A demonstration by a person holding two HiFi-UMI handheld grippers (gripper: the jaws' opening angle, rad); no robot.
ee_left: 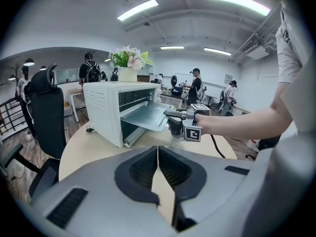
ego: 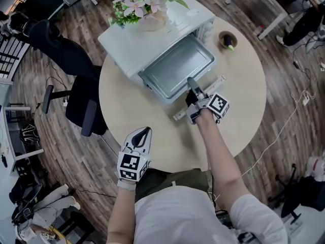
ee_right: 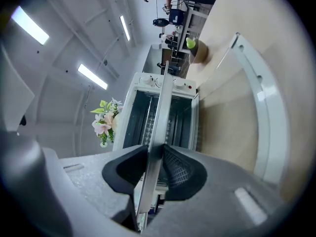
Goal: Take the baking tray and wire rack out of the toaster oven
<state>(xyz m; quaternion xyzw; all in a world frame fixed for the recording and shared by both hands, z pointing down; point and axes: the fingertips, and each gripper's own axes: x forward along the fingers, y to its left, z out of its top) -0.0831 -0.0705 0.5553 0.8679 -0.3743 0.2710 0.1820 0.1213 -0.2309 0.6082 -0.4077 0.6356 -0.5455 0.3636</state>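
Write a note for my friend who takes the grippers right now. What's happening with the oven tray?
Right gripper: fingers closed on the front edge of the baking tray.
Left gripper: fingers together, empty, over the table.
Toaster oven: stands open, tray partly slid out.
Done: tray gripped.
Left: pull the tray fully out and set it down, then fetch the wire rack, which is not out on the table.

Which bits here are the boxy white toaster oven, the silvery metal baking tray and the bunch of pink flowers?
boxy white toaster oven (ego: 152, 44), head view, on its flat top.
silvery metal baking tray (ego: 177, 67), head view, middle of its bare floor.
bunch of pink flowers (ego: 144, 1), head view, on the blooms.
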